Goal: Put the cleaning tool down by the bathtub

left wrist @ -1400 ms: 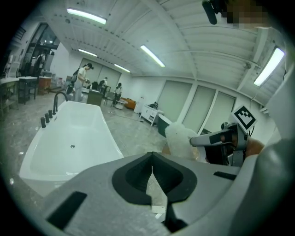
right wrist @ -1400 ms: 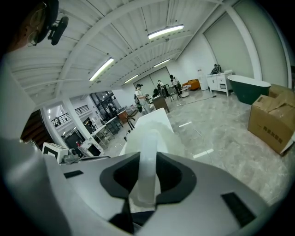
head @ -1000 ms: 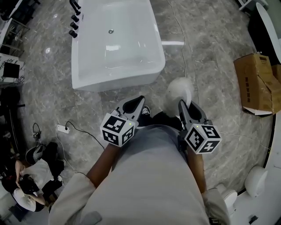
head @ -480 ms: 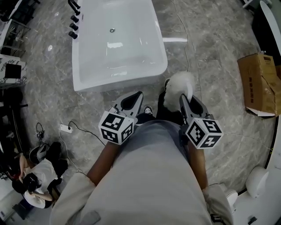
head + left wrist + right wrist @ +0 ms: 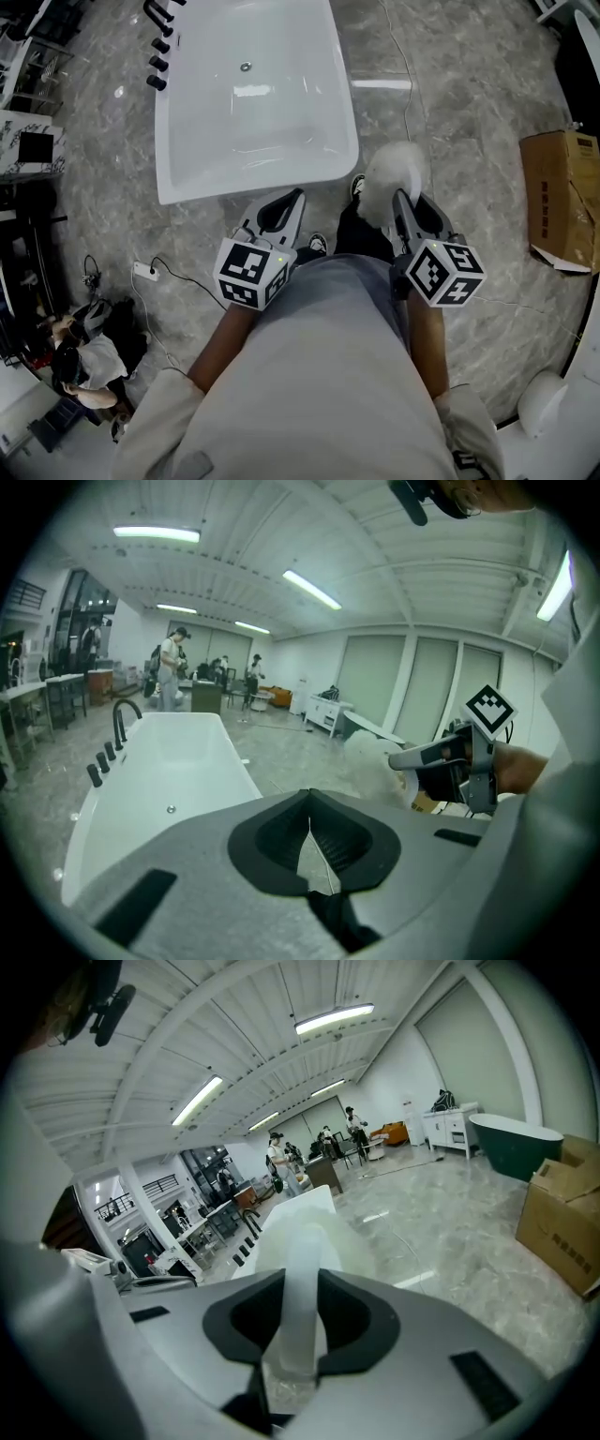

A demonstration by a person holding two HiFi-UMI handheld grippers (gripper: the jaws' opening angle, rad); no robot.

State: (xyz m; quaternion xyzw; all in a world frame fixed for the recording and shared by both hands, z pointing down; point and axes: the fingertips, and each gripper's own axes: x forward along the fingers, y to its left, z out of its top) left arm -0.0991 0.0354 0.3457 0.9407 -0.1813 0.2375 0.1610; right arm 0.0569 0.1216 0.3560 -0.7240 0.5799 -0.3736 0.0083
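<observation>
Left gripper (image 5: 292, 199), lower centre: jaws together and empty, shown only in its own view. Right gripper (image 5: 401, 199): clamped on the white handle of the fluffy cleaning tool (image 5: 394, 169), held just right of the bathtub (image 5: 253, 183). Grey marble floor (image 5: 450, 103); cardboard box (image 5: 562, 197) at right edge.

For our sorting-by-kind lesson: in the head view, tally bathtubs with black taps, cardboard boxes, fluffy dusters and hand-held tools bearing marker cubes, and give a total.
Bathtub with black taps: 1
Cardboard box: 1
Fluffy duster: 1
Hand-held tools, left tool and right tool: 2
Total: 5
</observation>
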